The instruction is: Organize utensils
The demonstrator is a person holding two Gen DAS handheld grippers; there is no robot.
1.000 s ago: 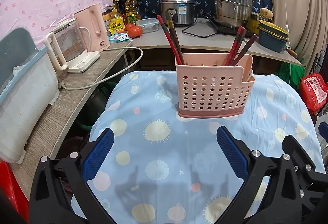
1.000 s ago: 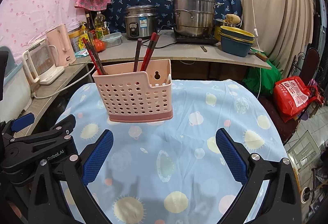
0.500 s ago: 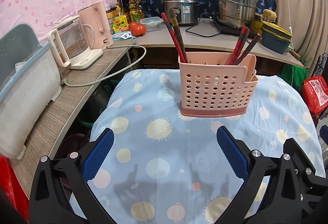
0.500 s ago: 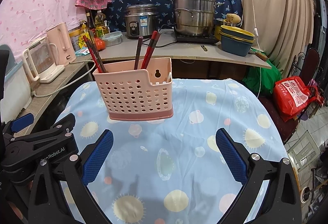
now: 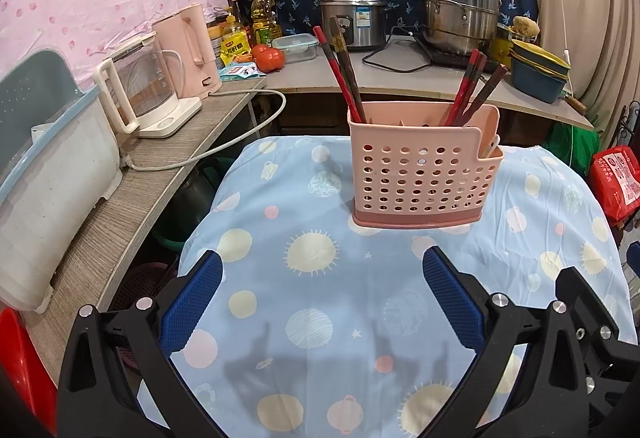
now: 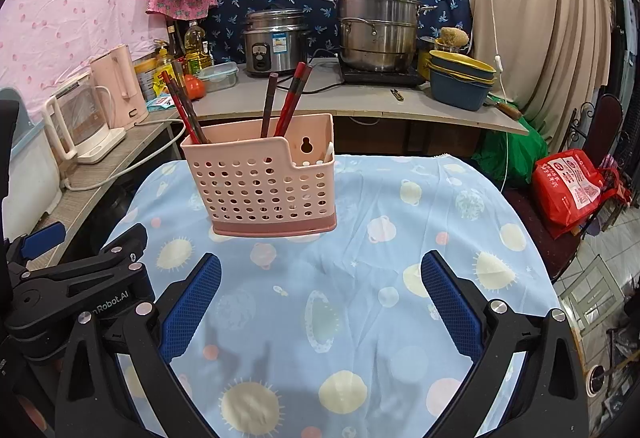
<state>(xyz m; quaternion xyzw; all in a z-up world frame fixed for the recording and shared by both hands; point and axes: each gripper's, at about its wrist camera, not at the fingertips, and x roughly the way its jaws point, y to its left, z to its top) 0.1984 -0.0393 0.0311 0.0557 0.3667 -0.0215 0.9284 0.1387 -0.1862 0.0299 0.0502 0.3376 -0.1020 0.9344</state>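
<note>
A pink perforated utensil holder point(image 5: 424, 165) point(image 6: 262, 181) stands upright on the table's blue patterned cloth point(image 5: 340, 310) point(image 6: 360, 298). Red and dark chopsticks point(image 5: 342, 69) point(image 6: 288, 101) lean out of its compartments, and a white utensil tip point(image 5: 491, 147) shows in the low side pocket. My left gripper point(image 5: 322, 298) is open, hanging over the cloth in front of the holder, nothing between its blue pads. My right gripper point(image 6: 320, 298) is open too, in front and to the right of the holder. The left gripper's black body point(image 6: 72, 286) shows at the lower left of the right wrist view.
A counter on the left carries a glass kettle point(image 5: 140, 93), a pink kettle point(image 5: 192, 53) and a white bin point(image 5: 48, 197). The back counter holds a rice cooker point(image 6: 276, 41), a steel steamer point(image 6: 376, 25) and stacked bowls point(image 6: 460, 81). A red bag point(image 6: 572, 185) sits at the right.
Both grippers have drifted back slightly, so the holder sits a little lower and farther in each view. Both stay open; the holder and chopsticks have not moved.
</note>
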